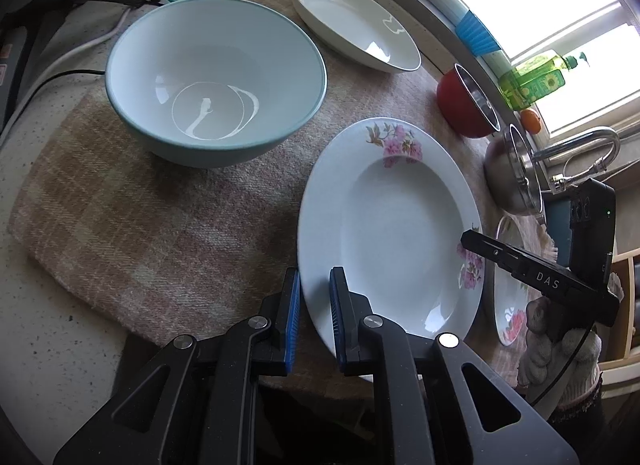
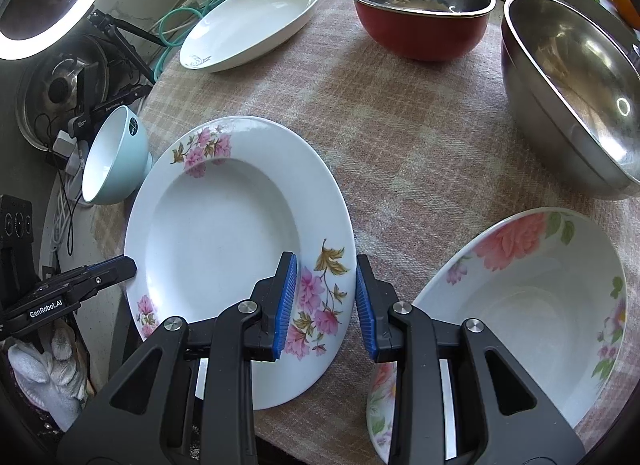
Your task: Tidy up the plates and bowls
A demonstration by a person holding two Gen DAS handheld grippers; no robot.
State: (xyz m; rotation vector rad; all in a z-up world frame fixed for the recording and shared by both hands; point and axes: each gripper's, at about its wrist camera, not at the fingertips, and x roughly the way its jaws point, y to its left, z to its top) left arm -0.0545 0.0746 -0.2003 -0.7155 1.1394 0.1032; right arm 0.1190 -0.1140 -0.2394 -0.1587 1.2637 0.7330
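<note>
Floral soup plate (image 2: pixel 224 233) on the plaid cloth (image 2: pixel 400 137) over the tabletop, between the pale blue bowl (image 1: pixel 216 77) and the rose-patterned bowl (image 2: pixel 528 305). Left tool (image 1: pixel 314 305) clamped on its near-left rim. Right tool (image 2: pixel 326 301) straddling the opposite rim, pads (image 2: pixel 289 297) apart, grip not confirmed.

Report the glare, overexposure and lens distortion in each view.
Left wrist view: the window is blown out to white, highlights streak the inside of the blue bowl, and fisheye curvature bends the frame edges. Right wrist view: the ring light is overexposed, bright glints sit in the steel bowl, and the corners go dark.
</note>
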